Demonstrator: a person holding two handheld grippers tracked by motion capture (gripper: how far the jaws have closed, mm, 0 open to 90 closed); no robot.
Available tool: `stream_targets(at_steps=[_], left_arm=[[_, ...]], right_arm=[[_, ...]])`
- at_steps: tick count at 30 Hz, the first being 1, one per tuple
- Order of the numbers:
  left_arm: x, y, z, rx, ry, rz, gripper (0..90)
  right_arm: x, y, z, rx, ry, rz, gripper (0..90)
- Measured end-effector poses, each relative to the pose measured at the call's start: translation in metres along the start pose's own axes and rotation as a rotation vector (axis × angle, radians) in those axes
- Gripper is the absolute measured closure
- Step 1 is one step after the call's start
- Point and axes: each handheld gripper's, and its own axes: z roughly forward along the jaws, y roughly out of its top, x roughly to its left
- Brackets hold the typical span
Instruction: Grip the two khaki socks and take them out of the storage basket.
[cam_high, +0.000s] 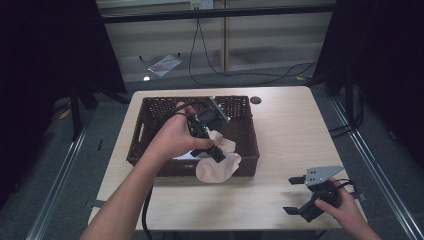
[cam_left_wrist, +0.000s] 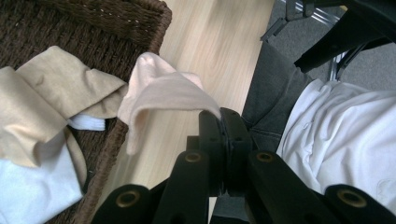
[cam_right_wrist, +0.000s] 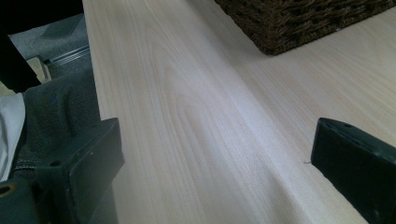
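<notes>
The left gripper (cam_left_wrist: 223, 122) has its jaws clamped together on a corner of a pale pink soft cloth (cam_left_wrist: 159, 91), which drapes over the near rim of the dark brown woven wicker basket (cam_high: 150, 107) and hangs partly above the light wooden counter (cam_high: 290, 135). Inside the basket lie a tan cloth (cam_left_wrist: 42, 93) and a white cloth (cam_left_wrist: 28, 191). The right gripper (cam_high: 300, 196) rests near the counter's near right corner, well apart from the basket, its jaws spread wide with nothing between them.

Black left gripper (cam_left_wrist: 223, 122), brass screws, black right gripper (cam_high: 299, 196), grey plate, white shirt
</notes>
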Motion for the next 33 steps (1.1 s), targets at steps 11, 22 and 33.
stream_targets(at_steps=[11,22,33], left_arm=[[-0.004,-0.006,0.020,0.015,0.022,-0.007,47.9],[0.027,-0.010,0.018,-0.011,0.153,-0.073,19.6],[0.063,-0.013,0.023,-0.026,0.213,-0.151,12.3]], right_arm=[[0.000,0.000,0.000,0.001,0.001,-0.001,2.2],[0.000,0.000,0.001,0.001,0.010,-0.001,2.2],[0.000,0.000,0.000,0.001,0.008,-0.001,2.2]])
